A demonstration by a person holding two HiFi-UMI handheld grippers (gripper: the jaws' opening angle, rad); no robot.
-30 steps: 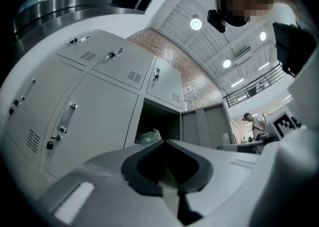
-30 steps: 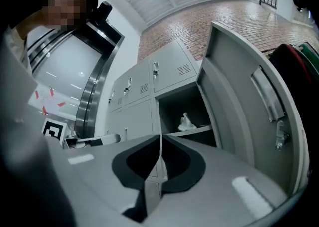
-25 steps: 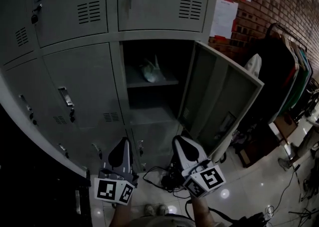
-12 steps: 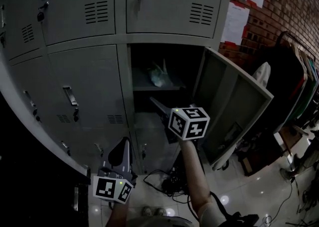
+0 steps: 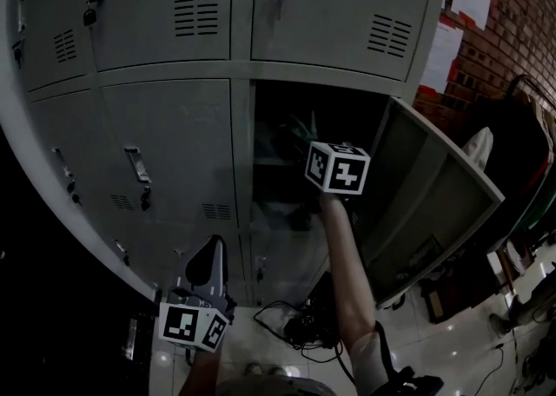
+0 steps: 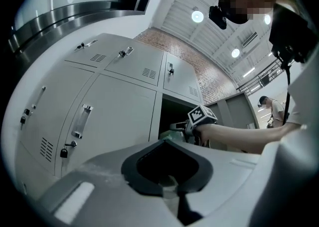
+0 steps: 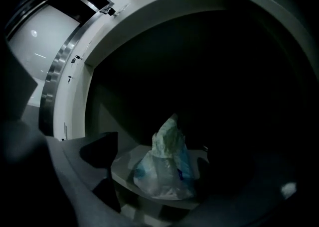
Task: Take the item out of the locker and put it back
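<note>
Lifted from waist height into the locker (image 5: 241,160) to fetch the bag (image 7: 167,166), right claw (image 6: 175,126) spread wide, left claw (image 6: 169,183) closed; next, ease in, pinch its top.

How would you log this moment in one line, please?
right gripper: open, at open grey metal locker; crumpled pale plastic bag: on shelf, ungripped; left gripper: shut
</note>
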